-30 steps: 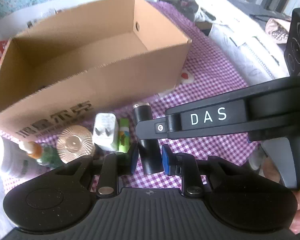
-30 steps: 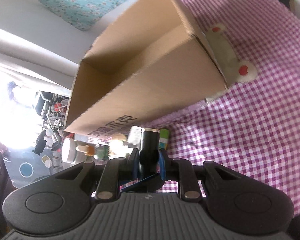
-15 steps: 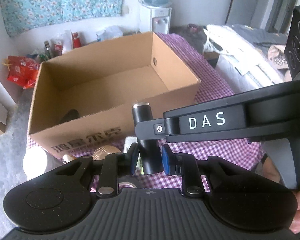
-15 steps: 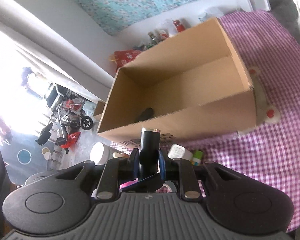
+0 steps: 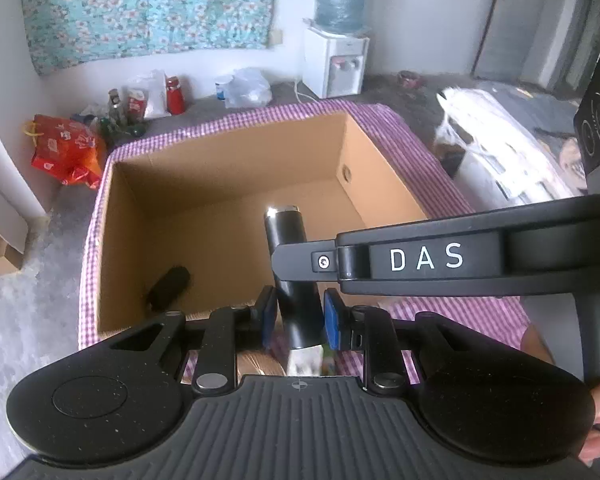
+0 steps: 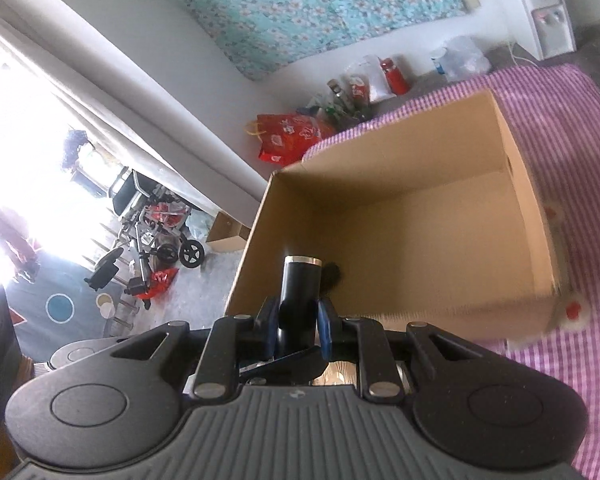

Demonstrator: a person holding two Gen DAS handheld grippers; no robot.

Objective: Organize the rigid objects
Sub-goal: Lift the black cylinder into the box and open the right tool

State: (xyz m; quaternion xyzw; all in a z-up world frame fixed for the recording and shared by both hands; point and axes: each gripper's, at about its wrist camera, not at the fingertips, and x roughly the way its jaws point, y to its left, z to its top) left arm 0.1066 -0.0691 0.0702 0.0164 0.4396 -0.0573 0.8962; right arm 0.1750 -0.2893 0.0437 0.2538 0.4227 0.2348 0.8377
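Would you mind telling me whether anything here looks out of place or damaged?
Nothing looks spilled or damaged. One oddity: both grippers meet at the same upright black cylinder over the cardboard box; the right gripper clamps it while the left gripper brackets it.

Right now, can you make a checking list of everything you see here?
Surface: checked cloth, with the box on it.
Job's things: black tube held up in front of the open box; dark thing lying inside.
Clutter: white plug and other bits under the grippers, mostly hidden.
Grippers: right gripper shut on tube; left gripper pads flank its lower end, contact unclear.
Cables: white cord by the dispenser.
Surroundings: red bag, bottles, wheelchair on the floor.
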